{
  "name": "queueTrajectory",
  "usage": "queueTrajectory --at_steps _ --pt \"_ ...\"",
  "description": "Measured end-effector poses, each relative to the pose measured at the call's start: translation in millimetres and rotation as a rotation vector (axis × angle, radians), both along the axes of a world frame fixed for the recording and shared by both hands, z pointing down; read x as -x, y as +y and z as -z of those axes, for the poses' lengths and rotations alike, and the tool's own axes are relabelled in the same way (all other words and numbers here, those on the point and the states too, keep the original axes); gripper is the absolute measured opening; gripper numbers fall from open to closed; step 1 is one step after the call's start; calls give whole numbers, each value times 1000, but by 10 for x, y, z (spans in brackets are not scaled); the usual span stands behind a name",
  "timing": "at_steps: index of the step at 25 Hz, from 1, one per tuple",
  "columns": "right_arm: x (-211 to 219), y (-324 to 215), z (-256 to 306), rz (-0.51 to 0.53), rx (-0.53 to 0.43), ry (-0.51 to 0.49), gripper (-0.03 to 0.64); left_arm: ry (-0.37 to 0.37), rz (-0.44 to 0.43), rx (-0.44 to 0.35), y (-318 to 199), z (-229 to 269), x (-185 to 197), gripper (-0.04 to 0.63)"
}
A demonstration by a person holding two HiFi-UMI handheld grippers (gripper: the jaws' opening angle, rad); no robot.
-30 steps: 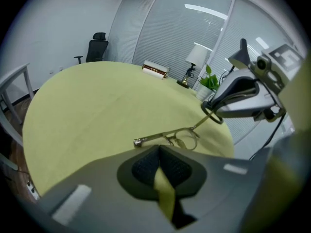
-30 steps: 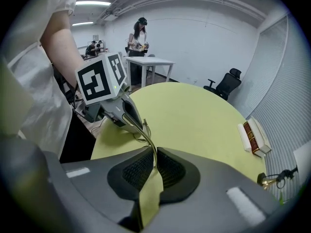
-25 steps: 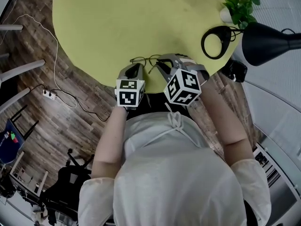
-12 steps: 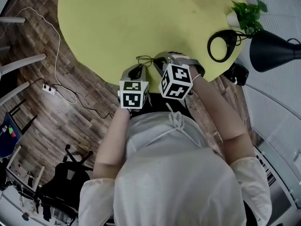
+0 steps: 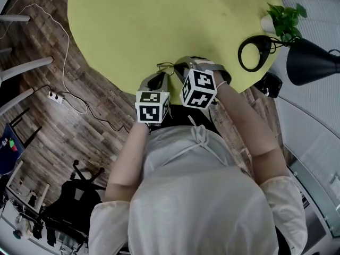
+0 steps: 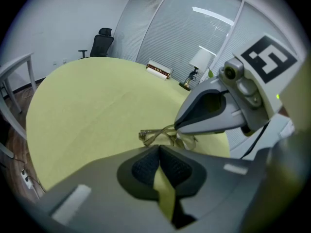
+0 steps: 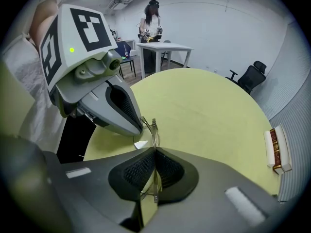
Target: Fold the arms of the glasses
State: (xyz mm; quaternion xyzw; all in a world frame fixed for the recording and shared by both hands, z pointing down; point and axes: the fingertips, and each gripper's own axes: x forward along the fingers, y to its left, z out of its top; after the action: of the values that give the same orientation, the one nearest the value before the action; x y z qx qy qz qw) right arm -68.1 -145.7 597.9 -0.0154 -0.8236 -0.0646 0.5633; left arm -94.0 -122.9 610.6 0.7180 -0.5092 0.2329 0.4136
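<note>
The right gripper [image 7: 155, 150] has closed in on the glasses [image 6: 167, 137] since the earlier frame and now pinches a thin wire part of the frame between its clenched pads. In the head view the glasses sit at the near edge of the round yellow-green table [image 5: 159, 20], at centre frame just above both marker cubes. The left gripper [image 6: 158, 148] has its jaws pressed together with nothing between the pads, its tip right beside the glasses. A potted plant [image 5: 287, 17] and a black lamp [image 5: 313, 62] stand at upper right.
</note>
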Motion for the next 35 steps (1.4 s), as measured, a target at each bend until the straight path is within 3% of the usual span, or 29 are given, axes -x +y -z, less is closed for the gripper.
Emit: queueTrajectory --at_steps 10,12,16,23,25,28,33,35 --pt "-4 -30 40 -45 30 -19 15 4 13 -9 9 90 36 6" --pt "-15 -41 60 -68 30 -34 58 5 19 -20 11 149 48 6" --pt "-26 -51 122 -119 52 -78 76 6 42 -27 26 239 150 6" --pt "-24 -202 698 -301 -19 -327 47 18 67 -124 -123 745 211 6" --pt "-87 -254 912 -373 -64 -385 2 23 64 -178 -199 1011 181 6" --pt "-219 -320 1214 -486 -104 -471 0 21 44 -273 -366 1412 105 6" --pt "-369 -376 1970 -701 -159 -764 -2 21 6 -419 -546 2083 -3 6" --pt "-465 -379 2236 -768 -196 -830 -2 38 -1 -479 -561 2388 -43 6"
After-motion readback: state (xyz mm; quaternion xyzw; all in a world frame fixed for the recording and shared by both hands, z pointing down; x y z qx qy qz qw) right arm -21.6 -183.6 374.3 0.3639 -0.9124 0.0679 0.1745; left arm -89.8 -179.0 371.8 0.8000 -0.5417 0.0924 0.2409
